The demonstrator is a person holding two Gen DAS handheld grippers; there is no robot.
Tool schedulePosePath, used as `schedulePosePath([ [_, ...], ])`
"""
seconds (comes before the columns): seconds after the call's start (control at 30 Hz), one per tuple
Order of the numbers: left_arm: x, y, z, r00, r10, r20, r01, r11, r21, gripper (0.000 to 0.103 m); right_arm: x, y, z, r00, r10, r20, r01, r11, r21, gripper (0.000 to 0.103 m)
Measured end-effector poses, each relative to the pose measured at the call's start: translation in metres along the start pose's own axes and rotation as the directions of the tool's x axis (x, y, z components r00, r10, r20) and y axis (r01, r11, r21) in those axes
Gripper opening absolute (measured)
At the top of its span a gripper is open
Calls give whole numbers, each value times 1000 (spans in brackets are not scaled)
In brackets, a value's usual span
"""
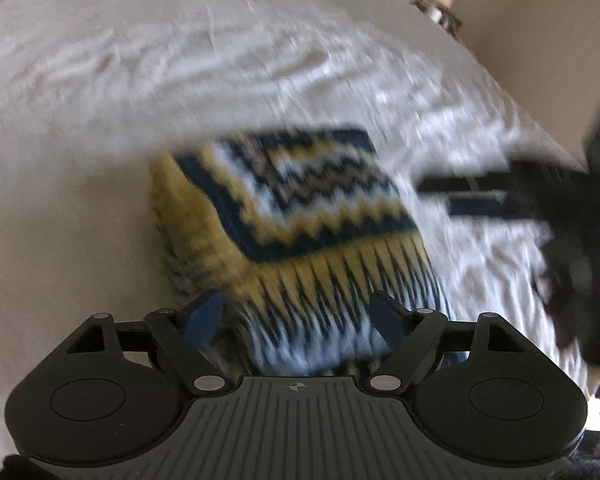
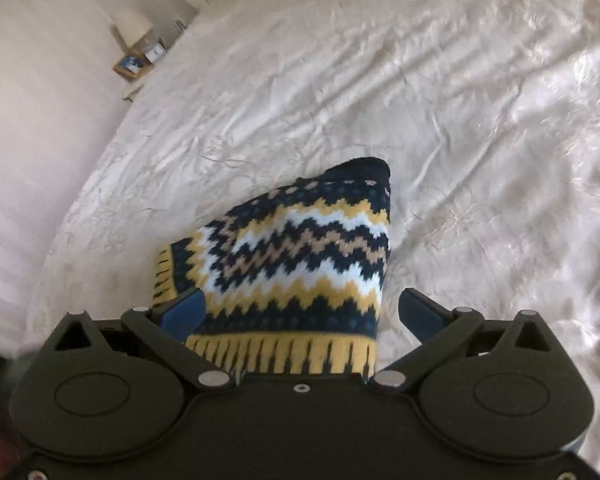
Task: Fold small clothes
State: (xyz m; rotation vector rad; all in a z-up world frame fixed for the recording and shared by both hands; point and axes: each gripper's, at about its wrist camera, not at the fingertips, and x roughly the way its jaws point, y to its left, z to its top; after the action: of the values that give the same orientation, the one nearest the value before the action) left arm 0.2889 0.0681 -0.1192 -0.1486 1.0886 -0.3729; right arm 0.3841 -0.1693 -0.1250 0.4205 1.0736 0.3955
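Note:
A small knit sweater [image 1: 300, 208] in navy, yellow and white zigzags lies folded on the white bedspread [image 1: 100, 92]. My left gripper [image 1: 296, 316] hovers open over its ribbed yellow hem, and its blue pads [image 1: 204, 318] stand apart with the fabric beneath them. In the left wrist view my right gripper [image 1: 500, 192] shows as a dark blur to the right of the sweater. In the right wrist view the sweater [image 2: 300, 248] lies just ahead of my right gripper [image 2: 302, 312], which is wide open. Its pads [image 2: 420, 312] stand off the knit on either side.
The wrinkled bedspread [image 2: 440, 100] stretches far ahead and to the right. A bedside table with a lamp [image 2: 134, 24] and small framed items [image 2: 132, 66] stands at the bed's far left, against a pale wall [image 2: 32, 100]. The bed's edge runs along the left.

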Motion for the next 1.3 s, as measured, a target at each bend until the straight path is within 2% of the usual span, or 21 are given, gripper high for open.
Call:
schedulePosePath([
  [0.03,4,-1,-6,1000,2,-13,-2,1000,-5,86,8,-1,5,1000,8,-11,-8,1000,4,103],
  [0.23,22,16,-28,996,38,-83,-46,994,-94,91,51,-10,17,993,73,-90,-69,996,49,103],
  [0.37,41,30,-29,990,21,-139,-42,988,-151,92,78,-18,19,985,74,-154,-63,995,79,103],
  [0.47,52,35,-26,987,-3,-159,-28,982,-189,100,98,-26,17,971,113,-210,-89,989,120,103],
  [0.8,72,33,-10,986,-18,-168,-13,984,-179,102,119,-37,26,960,193,-202,-156,970,186,103],
  [0.97,76,32,-6,987,-22,-161,-12,978,-207,102,112,-44,20,969,195,-155,-153,957,247,103],
  [1.0,75,32,-6,987,-22,-159,-12,978,-209,100,114,-43,20,971,189,-147,-145,953,266,103],
  [1.03,72,32,-7,988,-37,-150,6,980,-198,82,113,-41,21,973,181,-145,-137,954,267,100],
  [1.07,69,34,-7,989,-70,-128,45,980,-193,69,113,-38,21,975,161,-153,-119,961,250,83],
  [1.1,62,35,-9,990,-91,-108,68,978,-198,51,111,-31,22,977,134,-168,-97,973,210,67],
  [1.17,52,34,-10,991,-91,-93,72,979,-192,44,104,-21,23,977,117,-177,-85,981,175,58],
  [1.23,42,28,-12,992,-100,-74,86,980,-177,37,88,-16,25,978,130,-160,-100,978,183,56],
  [1.3,28,20,-13,993,-116,-40,107,979,-175,36,69,-7,25,983,121,-139,-97,981,167,55],
])
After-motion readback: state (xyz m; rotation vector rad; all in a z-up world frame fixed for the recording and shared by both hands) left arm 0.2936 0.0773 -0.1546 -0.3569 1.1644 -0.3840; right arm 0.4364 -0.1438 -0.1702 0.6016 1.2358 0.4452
